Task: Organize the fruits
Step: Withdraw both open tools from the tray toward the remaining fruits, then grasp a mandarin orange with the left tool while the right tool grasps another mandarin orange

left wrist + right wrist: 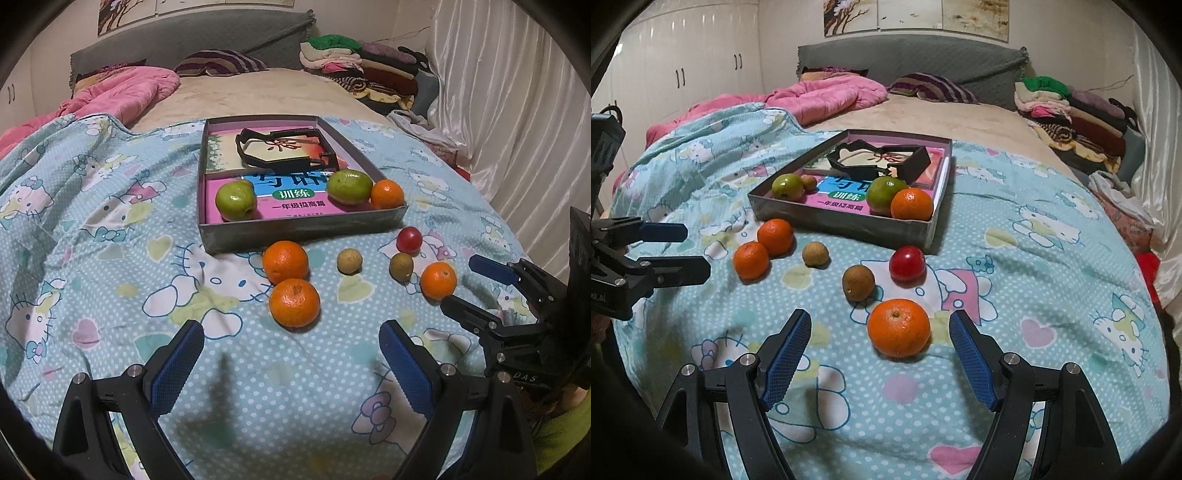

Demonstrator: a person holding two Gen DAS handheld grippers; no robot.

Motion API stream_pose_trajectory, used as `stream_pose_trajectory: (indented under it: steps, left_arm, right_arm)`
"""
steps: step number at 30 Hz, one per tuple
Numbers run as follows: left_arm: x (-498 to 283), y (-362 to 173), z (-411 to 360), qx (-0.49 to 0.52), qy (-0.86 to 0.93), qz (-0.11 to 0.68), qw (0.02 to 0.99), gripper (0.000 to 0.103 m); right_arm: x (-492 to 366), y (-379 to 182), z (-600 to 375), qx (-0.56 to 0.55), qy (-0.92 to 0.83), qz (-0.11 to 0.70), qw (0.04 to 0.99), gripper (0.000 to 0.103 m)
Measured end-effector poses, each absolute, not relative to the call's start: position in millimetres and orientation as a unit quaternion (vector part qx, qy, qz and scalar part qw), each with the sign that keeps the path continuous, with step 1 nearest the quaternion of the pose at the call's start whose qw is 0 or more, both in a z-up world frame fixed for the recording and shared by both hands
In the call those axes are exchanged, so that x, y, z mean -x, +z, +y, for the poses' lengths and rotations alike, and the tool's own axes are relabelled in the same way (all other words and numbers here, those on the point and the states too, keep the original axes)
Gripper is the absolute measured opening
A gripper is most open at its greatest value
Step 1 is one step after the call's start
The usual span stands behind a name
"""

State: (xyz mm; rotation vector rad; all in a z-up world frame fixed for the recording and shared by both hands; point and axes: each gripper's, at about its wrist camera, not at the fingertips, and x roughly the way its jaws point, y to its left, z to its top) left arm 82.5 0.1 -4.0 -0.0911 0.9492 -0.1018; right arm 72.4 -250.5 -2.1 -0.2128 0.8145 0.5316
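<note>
A grey shallow box [295,229] [842,221] on the blue cartoon-print bedspread holds two green fruits [235,199] [349,186] and an orange [387,194]. In front of it lie two oranges [285,261] [294,302], two small brown fruits [815,254] [858,282], a red fruit [907,264] and a nearer orange [898,328]. My right gripper [878,314] is open, and that near orange lies just ahead between its fingertips, untouched. My left gripper [291,354] is open and empty, just short of the front orange of the pair.
Inside the box are pink books [295,206] and a black plastic frame [284,147]. A pink quilt [827,96] lies at the far left of the bed, folded clothes [1071,110] at the far right, a white curtain [517,110] along the right side.
</note>
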Motion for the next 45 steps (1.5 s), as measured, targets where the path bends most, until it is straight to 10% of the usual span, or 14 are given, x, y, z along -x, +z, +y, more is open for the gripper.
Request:
stream_pose_trajectory:
  steps: [12,23,37,45]
  left_arm:
    - [-87,-20,0,0.055,-0.048,0.468,0.881,0.096]
    - [-95,-30,-1,0.061,-0.049,0.47,0.879,0.094]
    - [-114,-42,-3,0.075,-0.047,0.477,0.875,0.043]
    - [-116,-45,4,0.092,-0.054,0.478,0.872,0.037]
  right_arm:
    - [-84,-15,-259,0.082,0.249,0.408,0.874,0.079]
    - [-96,-35,-256,0.08,0.257,0.428,0.863,0.045]
    - [-98,-34,-264,0.058,0.268,0.421,0.865,0.042]
    - [-98,-31,-269,0.043,0.269,0.417,0.867,0.043]
